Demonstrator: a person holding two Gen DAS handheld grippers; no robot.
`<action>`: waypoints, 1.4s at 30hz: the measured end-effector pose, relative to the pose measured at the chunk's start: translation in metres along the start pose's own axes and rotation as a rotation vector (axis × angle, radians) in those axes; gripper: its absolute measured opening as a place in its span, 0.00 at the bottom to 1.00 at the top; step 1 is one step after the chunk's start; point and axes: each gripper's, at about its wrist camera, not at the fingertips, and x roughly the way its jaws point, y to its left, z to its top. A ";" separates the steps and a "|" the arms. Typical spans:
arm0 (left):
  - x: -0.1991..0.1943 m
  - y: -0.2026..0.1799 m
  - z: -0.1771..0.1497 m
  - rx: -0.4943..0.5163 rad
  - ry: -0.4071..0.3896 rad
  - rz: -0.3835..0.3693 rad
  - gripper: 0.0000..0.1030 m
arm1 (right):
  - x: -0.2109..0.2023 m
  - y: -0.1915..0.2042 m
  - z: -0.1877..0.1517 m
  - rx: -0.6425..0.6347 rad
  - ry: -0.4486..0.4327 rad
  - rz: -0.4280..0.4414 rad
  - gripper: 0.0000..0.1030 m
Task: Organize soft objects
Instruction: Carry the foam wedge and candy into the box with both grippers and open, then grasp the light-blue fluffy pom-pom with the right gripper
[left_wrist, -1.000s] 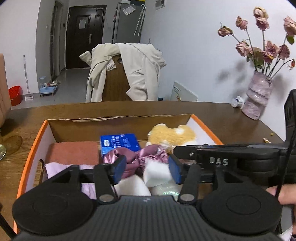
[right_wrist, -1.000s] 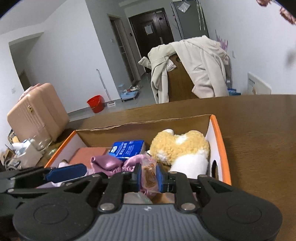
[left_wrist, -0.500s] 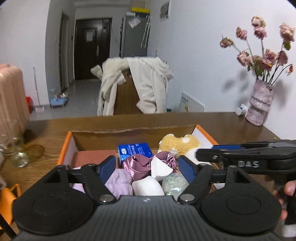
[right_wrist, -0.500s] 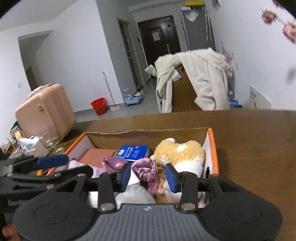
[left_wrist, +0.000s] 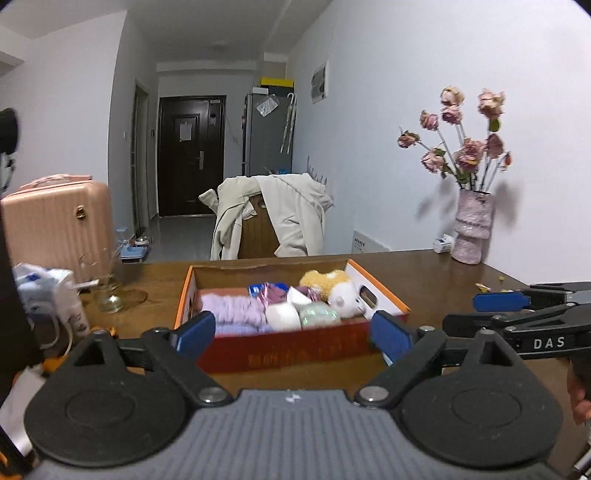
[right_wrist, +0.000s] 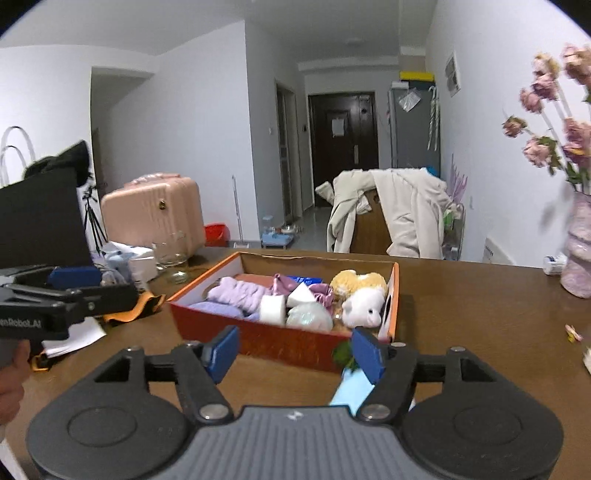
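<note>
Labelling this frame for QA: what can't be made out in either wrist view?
- Box floor: both views, covered by soft items.
- Blue packet: print too small, half hidden behind pink satin fabric.
- Light-blue object: right wrist view, behind the right gripper, unidentifiable.
- Vase: right wrist view, edge-cropped.

Cloth and plush in card, on polished wood

The worktop (right_wrist: 480, 314) is smooth brown wood with a slight sheen; the box (right_wrist: 288, 341) looks like matt cardboard; the plush toy (right_wrist: 360, 291) is fuzzy, the purple cloth (right_wrist: 238, 291) ribbed; the tongs (left_wrist: 293, 334) are matt black plastic.
</note>
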 end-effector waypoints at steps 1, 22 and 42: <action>-0.010 -0.001 -0.007 -0.001 -0.007 0.005 0.90 | -0.010 0.005 -0.007 -0.006 -0.008 -0.003 0.69; -0.015 -0.045 -0.075 -0.002 0.098 -0.090 0.91 | -0.030 -0.010 -0.083 0.140 0.019 -0.076 0.74; 0.202 -0.093 -0.059 -0.133 0.331 -0.309 0.39 | 0.132 -0.137 -0.061 0.452 0.137 -0.009 0.47</action>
